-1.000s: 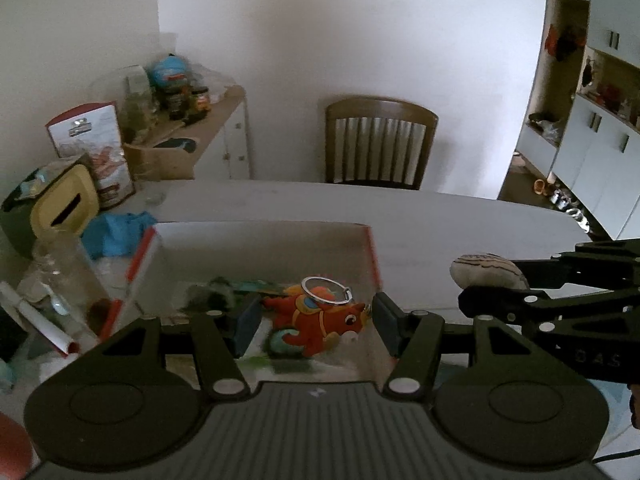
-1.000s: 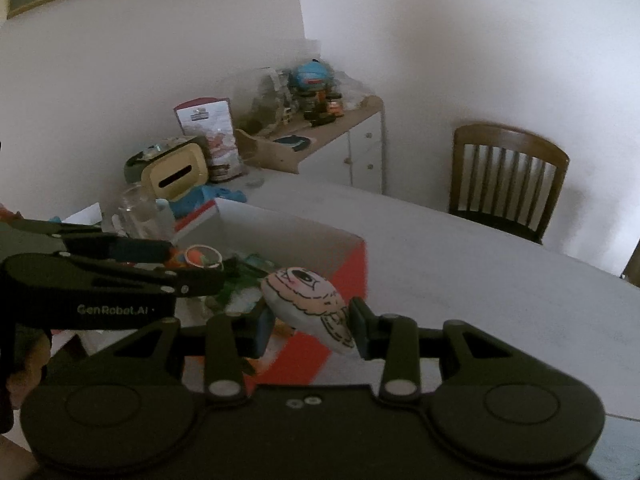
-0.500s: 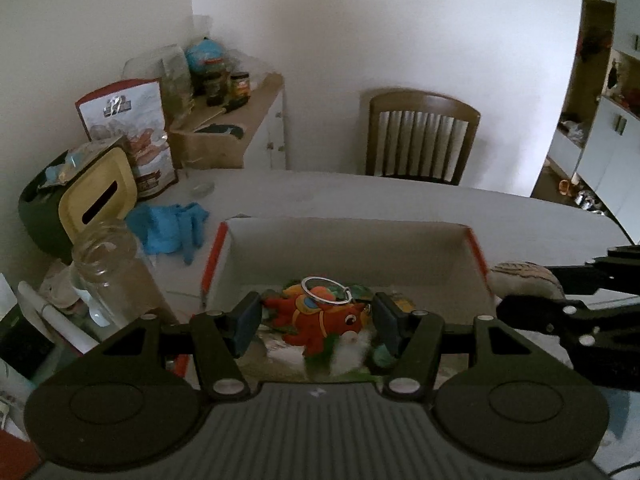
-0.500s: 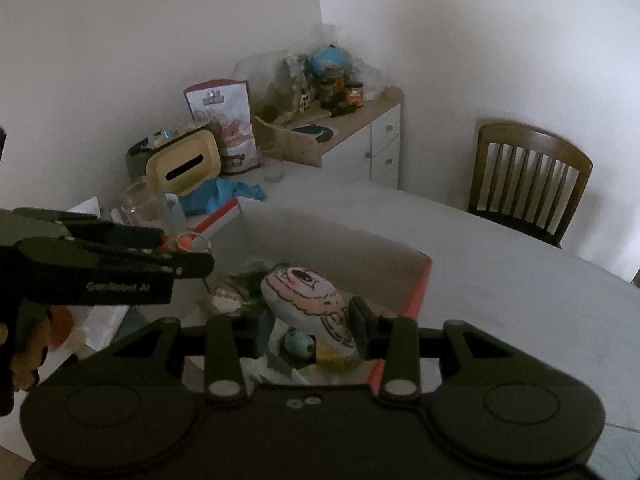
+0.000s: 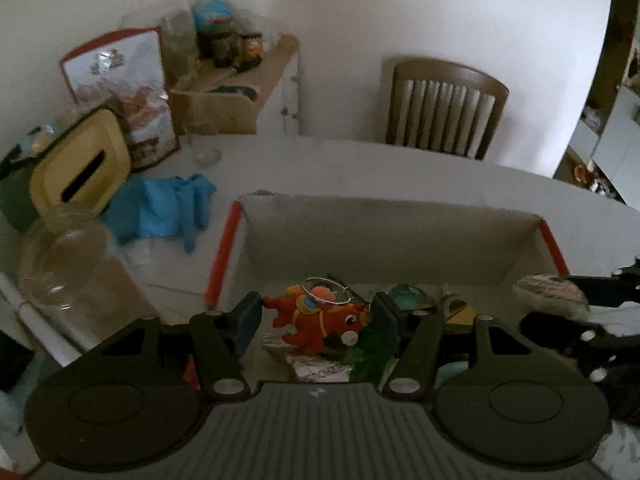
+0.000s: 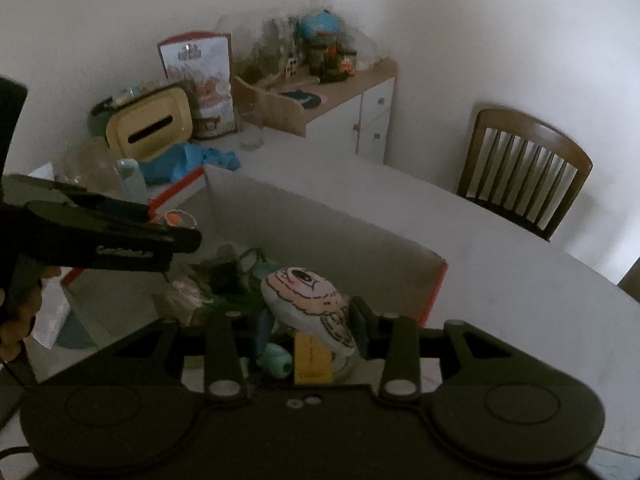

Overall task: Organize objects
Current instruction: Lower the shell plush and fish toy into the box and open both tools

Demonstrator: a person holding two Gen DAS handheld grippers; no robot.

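Two toys are in my grip right now, one in each hand-held gripper. My left hand-held gripper is clamped on a red horse toy that has a shiny ring on its back. One pad touches its tail end and the other touches its nose. My right hand-held gripper squeezes a soft pink and white plush with a big drawn eye. The plush sticks up and tilts to the left between the pads.

Both toys hang over an open white box with red edges. The box sits on the pale surface. Inside the box I see a messy pile, with a teal thing, a yellow card and something green and fuzzy.

From the right camera I see the left hand-held gripper off to the left side, over the left part of the box. A hand holds it at the picture's edge.

Left of the box lie blue gloves, a clear jar and a yellow tissue holder. A brown chair stands behind the surface.
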